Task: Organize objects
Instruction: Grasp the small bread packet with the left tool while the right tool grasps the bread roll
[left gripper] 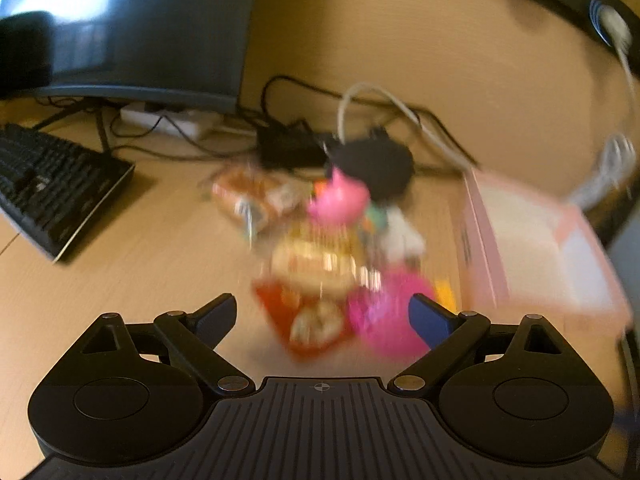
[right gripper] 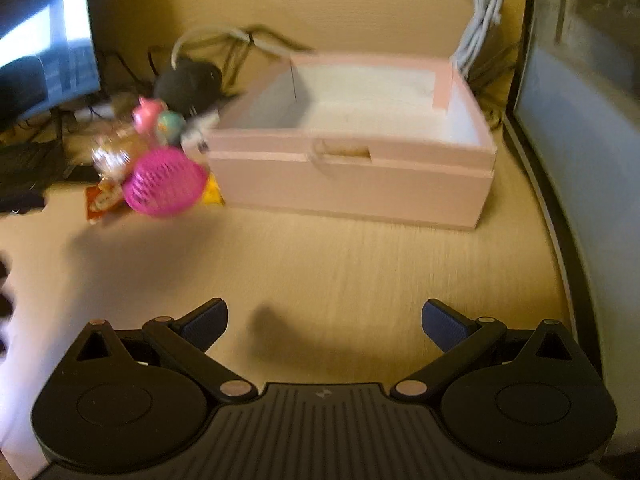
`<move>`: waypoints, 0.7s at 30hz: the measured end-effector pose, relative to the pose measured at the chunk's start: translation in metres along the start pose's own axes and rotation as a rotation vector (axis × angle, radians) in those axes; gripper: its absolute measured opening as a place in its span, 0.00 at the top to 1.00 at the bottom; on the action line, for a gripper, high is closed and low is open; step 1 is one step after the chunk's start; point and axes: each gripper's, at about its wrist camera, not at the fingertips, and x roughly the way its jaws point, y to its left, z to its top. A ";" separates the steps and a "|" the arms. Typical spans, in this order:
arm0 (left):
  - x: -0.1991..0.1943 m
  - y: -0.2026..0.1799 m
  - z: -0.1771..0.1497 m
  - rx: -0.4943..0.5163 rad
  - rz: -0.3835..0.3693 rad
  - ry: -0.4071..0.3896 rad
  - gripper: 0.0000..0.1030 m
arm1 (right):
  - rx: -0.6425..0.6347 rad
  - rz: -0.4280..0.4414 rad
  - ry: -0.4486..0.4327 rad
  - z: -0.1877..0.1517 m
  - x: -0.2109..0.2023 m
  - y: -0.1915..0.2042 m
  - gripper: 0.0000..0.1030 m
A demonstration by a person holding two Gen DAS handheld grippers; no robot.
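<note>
- The left hand-held gripper (left gripper: 322, 314) was spread wide and grasped nothing, its blue-padded fingers (left gripper: 430, 320) standing on either side of a blurred heap of small things on the pale wooden table (left gripper: 120, 280).
- Nearest in that heap were a magenta perforated plastic ball (left gripper: 384, 316) and an orange-red snack packet (left gripper: 308, 320) just beside it; a pink rounded toy (left gripper: 338, 200) sat further back, near a black round device (left gripper: 376, 164) tangled with cables.
- The open pale pink cardboard box (right gripper: 352, 184) stood on the table to the right of the heap, its white inside showing no contents; the magenta ball lay just beside its left front corner.
- The right hand-held gripper (right gripper: 324, 320) was also released, holding nothing, over bare table in front of the box and well apart from it.
- A black keyboard (left gripper: 56, 188) and a dark monitor (left gripper: 152, 28) stood to the left.
</note>
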 end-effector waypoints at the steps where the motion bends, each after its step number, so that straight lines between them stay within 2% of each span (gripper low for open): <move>1: 0.011 0.001 0.011 -0.024 -0.002 0.018 0.06 | -0.013 -0.005 -0.013 -0.001 -0.006 0.006 0.00; 3: 0.039 0.001 0.027 -0.050 -0.010 0.072 0.06 | -0.042 -0.021 -0.021 -0.004 -0.015 0.019 0.00; 5: 0.065 -0.002 0.034 -0.019 0.030 0.106 0.06 | -0.036 -0.060 -0.029 -0.008 -0.024 0.029 0.00; 7: 0.079 -0.005 0.035 0.039 0.036 0.091 0.05 | -0.017 -0.066 -0.073 -0.014 -0.033 0.033 0.00; 8: 0.083 -0.004 0.034 0.056 0.013 0.090 0.06 | -0.015 -0.079 -0.098 -0.016 -0.037 0.036 0.00; 9: 0.083 -0.001 0.033 0.059 -0.010 0.089 0.08 | -0.016 -0.103 -0.108 -0.015 -0.039 0.039 0.00; 10: 0.081 0.002 0.031 0.065 -0.027 0.078 0.20 | -0.016 -0.109 -0.099 -0.013 -0.039 0.042 0.00; 11: 0.075 0.006 0.030 0.081 -0.046 0.061 0.26 | -0.030 -0.089 -0.074 -0.010 -0.037 0.046 0.00; 13: 0.060 0.014 0.029 0.107 -0.067 0.057 0.29 | -0.088 -0.033 -0.047 -0.005 -0.036 0.054 0.00; 17: 0.009 0.053 0.019 0.079 -0.145 0.034 0.30 | -0.153 0.039 -0.045 0.012 -0.026 0.079 0.00; 21: -0.042 0.089 -0.003 0.073 -0.132 0.036 0.30 | -0.249 0.117 -0.083 0.044 -0.005 0.120 0.00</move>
